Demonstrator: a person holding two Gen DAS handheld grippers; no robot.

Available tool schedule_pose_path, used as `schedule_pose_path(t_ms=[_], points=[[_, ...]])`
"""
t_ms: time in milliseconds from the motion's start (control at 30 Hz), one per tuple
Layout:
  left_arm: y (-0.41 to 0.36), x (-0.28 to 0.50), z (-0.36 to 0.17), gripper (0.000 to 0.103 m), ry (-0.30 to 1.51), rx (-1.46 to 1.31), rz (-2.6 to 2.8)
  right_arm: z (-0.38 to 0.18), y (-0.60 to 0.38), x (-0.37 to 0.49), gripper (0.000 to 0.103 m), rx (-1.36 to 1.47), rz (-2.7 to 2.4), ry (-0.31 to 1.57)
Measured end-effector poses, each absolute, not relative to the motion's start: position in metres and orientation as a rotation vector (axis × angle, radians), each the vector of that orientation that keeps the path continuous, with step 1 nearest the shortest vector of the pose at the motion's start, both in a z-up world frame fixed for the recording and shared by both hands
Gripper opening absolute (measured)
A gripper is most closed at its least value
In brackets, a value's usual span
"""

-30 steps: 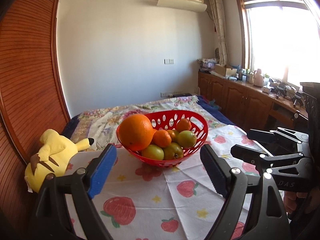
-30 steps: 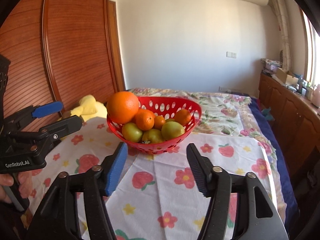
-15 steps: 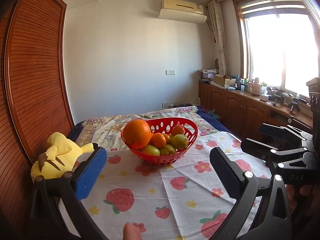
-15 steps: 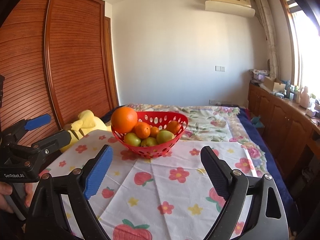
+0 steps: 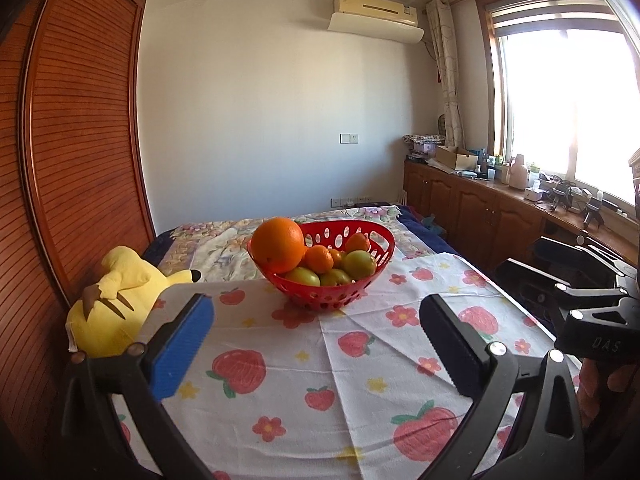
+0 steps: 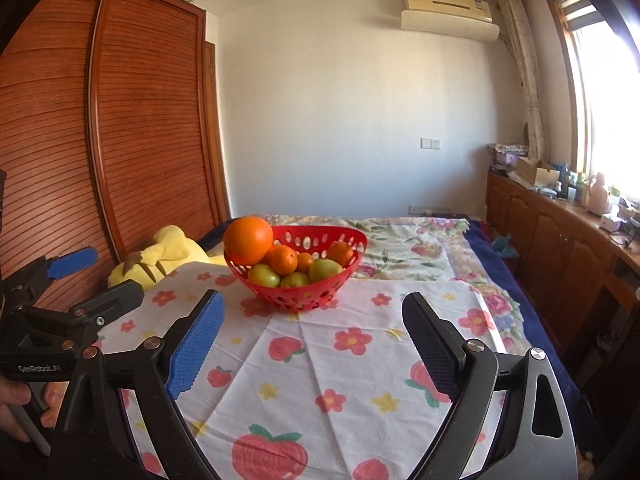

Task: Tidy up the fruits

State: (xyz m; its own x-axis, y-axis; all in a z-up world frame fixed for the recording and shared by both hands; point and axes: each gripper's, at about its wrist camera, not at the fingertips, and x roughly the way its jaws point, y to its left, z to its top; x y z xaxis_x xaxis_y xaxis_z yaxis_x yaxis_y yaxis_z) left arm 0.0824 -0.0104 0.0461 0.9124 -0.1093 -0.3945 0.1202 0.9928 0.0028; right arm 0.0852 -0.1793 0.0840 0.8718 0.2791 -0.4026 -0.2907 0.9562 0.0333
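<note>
Red basket [image 5: 362,240] of fruit [image 5: 279,243] mid-frame on flowered cloth [image 5: 280,380], dead ahead, well apart from both. Left gripper [image 5: 316,344] spread wide, empty; right gripper [image 6: 314,344] likewise released, empty. Neither clearly nearer.

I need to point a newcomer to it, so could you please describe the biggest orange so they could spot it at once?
Find the red basket standing on the strawberry-print cloth in the middle of the bed. The big orange sits on the pile at the basket's end nearest the yellow plush toy. It rises above the rim, far larger than the small oranges and green fruits beside it.
</note>
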Motion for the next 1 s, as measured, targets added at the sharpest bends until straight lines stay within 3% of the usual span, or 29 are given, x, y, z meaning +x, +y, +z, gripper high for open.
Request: schedule_pose_path(t_ms=[1000], points=[[0.006, 0.078, 0.029, 0.103, 0.433, -0.008, -0.097, 0.068, -0.181, 0.080, 0.092, -0.030, 0.249, 0.434]])
